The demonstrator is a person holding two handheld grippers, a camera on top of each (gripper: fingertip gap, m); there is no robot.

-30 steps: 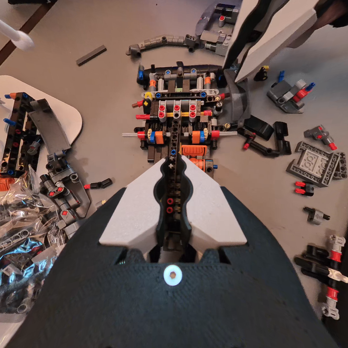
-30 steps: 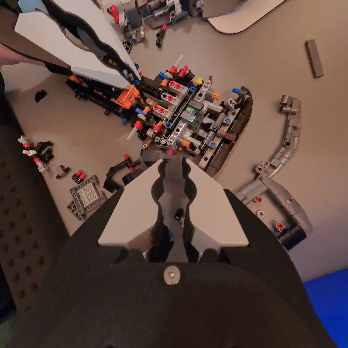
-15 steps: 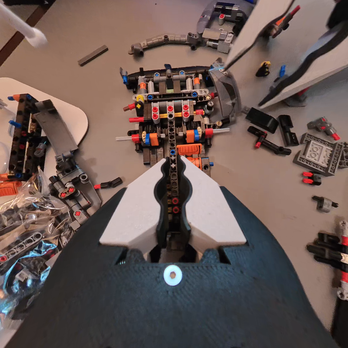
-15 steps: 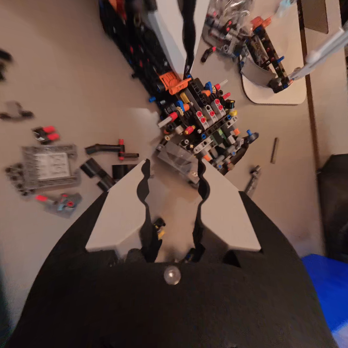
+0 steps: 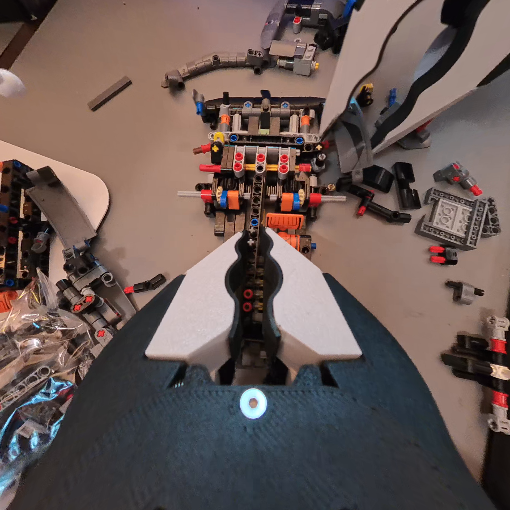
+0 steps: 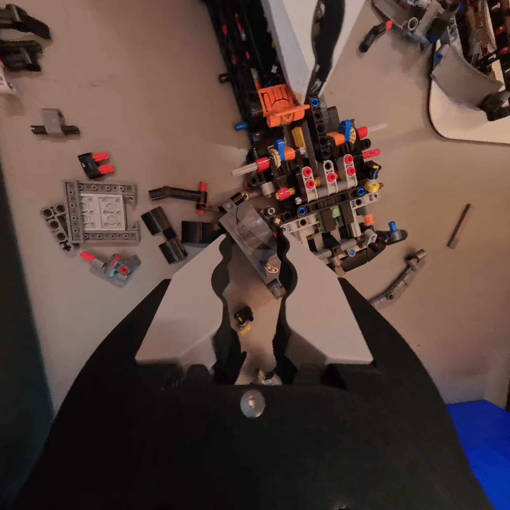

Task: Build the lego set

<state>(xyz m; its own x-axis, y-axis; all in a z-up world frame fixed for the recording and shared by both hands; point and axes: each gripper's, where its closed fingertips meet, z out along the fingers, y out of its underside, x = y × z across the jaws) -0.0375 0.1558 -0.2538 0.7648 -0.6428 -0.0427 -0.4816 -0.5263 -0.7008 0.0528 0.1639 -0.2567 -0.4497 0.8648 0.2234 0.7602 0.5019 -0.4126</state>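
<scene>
The lego chassis (image 5: 259, 165), black with red, orange and blue pins, lies on the grey table. My left gripper (image 5: 255, 236) is shut on its long black centre beam; it also shows in the right wrist view (image 6: 311, 93) above the chassis (image 6: 325, 176). My right gripper (image 6: 254, 236) is open, its jaws on either side of a grey curved panel (image 6: 256, 248) that lies against the chassis's corner. In the left wrist view the right gripper (image 5: 349, 139) stands over that panel (image 5: 352, 150) at the chassis's right side.
Loose parts lie to the right: a grey frame plate (image 5: 455, 220), black connectors (image 5: 405, 187) and red-pinned pieces (image 5: 441, 254). A grey segmented arm (image 5: 215, 62) and a dark tile (image 5: 110, 92) lie beyond. Plastic bags (image 5: 27, 358) and a white board (image 5: 93, 187) are at the left. The tips of one gripper are about 10 cm away from the tips of the other. From either gripper's tips it is about 20 cm to the dark tile (image 5: 110, 92). The right camera catches it too, in the right wrist view (image 6: 459, 226).
My right gripper opened, swung round and came in around the grey panel; its jaws are now closer together than half a second ago. My left gripper kept its hold on the chassis.
</scene>
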